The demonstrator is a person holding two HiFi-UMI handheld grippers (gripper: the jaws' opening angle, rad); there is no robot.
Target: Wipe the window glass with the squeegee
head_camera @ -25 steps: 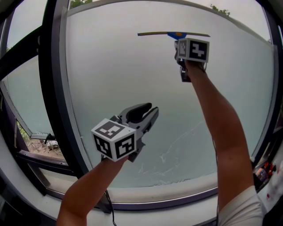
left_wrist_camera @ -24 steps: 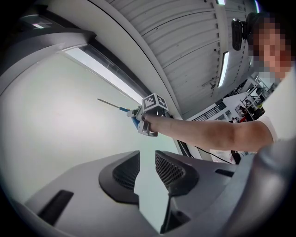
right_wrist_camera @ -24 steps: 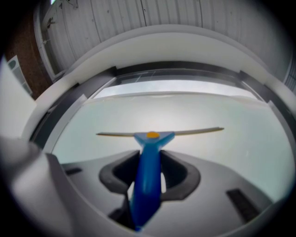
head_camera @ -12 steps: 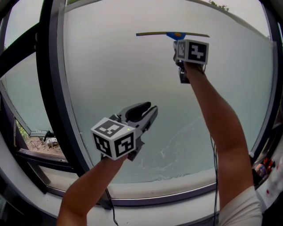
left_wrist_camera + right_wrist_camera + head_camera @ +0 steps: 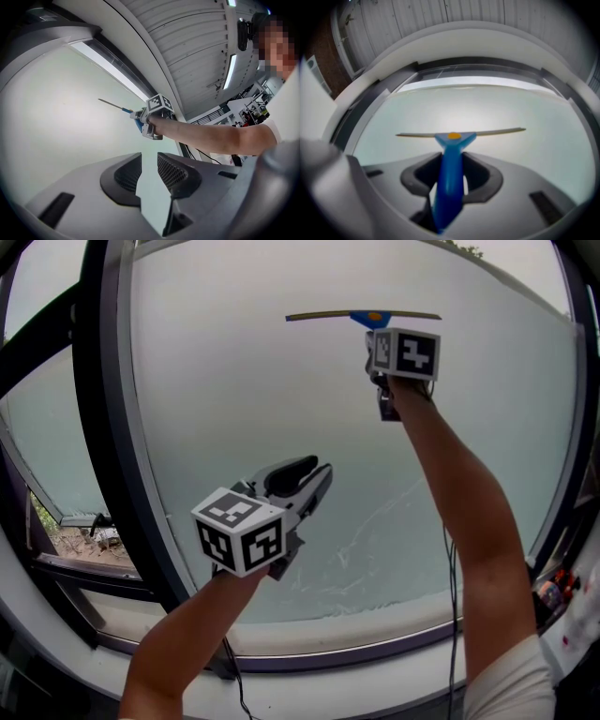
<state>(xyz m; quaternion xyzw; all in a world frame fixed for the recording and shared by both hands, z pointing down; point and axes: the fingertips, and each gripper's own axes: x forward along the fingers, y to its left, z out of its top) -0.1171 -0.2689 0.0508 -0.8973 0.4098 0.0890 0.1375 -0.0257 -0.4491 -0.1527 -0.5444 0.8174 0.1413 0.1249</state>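
Fingers (image 5: 483, 174) of the right gripper (image 5: 451, 177) were closed on the blue handle of the squeegee (image 5: 364, 316), one on each side, with the handle running up between them. The left gripper (image 5: 309, 476) had its fingers partly apart with nothing between them; only pane showed through the gap. It was held low and left of centre, near the window glass (image 5: 234, 409), and took no part in the work.

The squeegee was raised on an outstretched arm, high and right of centre. Its blade lay level and appeared to rest against the glass just below the top edge of the pane; contact could not be confirmed.

Faint wet streaks (image 5: 375, 531) were noted across the lower right of the pane, above the sill. In my judgement, the blade was set for a downward stroke from the top. Everything below the blade remained to be wiped, the streaked lower area included.
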